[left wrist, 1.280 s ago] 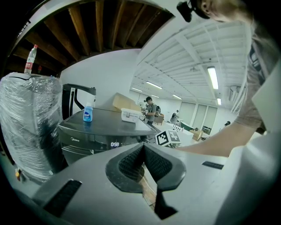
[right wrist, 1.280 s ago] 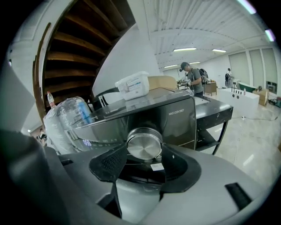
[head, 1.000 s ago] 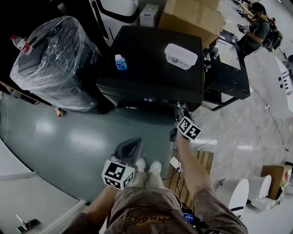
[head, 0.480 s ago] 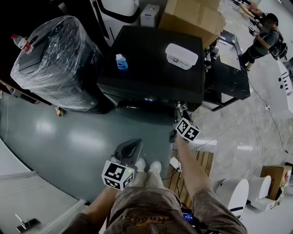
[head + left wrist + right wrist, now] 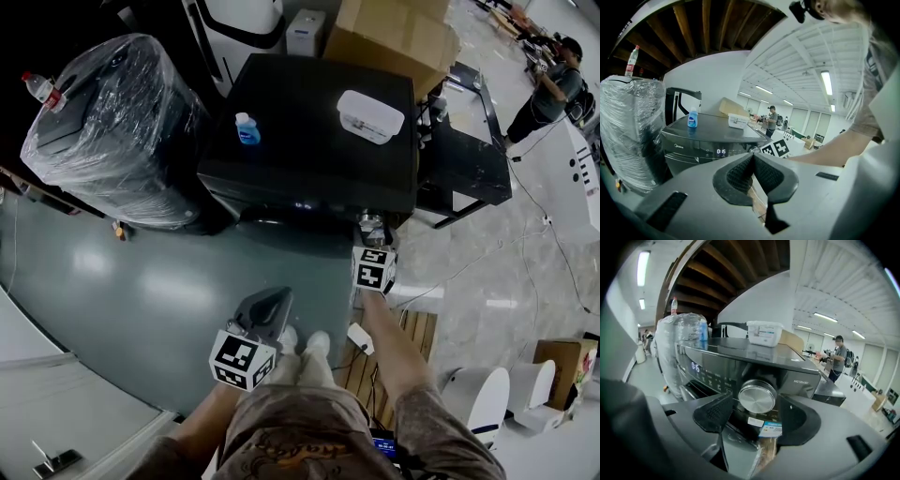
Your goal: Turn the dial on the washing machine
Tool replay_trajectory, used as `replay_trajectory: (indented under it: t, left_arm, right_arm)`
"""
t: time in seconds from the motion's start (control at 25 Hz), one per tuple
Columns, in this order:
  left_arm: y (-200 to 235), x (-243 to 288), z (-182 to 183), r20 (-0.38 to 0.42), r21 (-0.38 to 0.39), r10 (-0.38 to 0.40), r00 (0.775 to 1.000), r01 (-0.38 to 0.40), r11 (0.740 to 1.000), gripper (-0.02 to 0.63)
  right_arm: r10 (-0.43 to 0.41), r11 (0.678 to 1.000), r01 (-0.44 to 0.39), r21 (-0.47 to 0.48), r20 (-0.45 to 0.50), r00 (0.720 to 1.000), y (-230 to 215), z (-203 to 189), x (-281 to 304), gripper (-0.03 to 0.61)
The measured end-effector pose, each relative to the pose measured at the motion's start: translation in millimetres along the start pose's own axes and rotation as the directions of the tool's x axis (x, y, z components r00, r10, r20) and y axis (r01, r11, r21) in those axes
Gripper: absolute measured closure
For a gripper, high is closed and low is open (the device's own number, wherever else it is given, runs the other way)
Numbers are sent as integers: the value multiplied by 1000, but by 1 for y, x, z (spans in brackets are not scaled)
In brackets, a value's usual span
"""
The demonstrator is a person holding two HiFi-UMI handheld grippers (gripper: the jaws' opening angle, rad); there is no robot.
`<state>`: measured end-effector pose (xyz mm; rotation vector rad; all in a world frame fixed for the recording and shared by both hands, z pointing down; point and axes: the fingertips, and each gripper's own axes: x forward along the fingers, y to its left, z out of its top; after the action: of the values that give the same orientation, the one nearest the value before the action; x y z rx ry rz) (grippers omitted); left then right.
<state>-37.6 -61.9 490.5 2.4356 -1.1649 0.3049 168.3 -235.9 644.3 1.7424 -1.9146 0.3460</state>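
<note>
Right gripper view: the dial [image 5: 757,397] sits on the washing machine's [image 5: 740,359] front panel, between the right gripper's [image 5: 755,417] jaws, which just popped wide and aren't touching it. The marker cube has rolled since a moment ago, so I'd guess one twist is done. Left gripper [image 5: 753,172] is closed, empty and hanging back.

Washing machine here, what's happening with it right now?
A person stands at the black washing machine with a gripper in each hand. The right gripper is up at its front, the silver dial between its jaws; they have just been opening and do not grip it. The left gripper hangs back, shut and empty.
</note>
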Motion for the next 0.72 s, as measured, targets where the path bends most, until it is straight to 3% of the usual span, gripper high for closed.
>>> replay_trajectory:
  t: [0.2, 0.56, 0.72]
  left_arm:
    - [4, -2, -1, -5, -4, 9, 1000, -9, 1000, 614]
    - [8, -3, -2, -9, -9, 18, 1000, -18, 1000, 614]
    - [7, -1, -3, -10, -8, 16, 1000, -16, 1000, 614]
  right_arm:
    - [-48, 997, 46, -61, -28, 998, -4, -1, 6, 310]
    - [-35, 999, 34, -8, -47, 998, -3, -5, 12, 311]
    - [-20, 996, 25, 91, -47, 999, -6, -4, 13, 316]
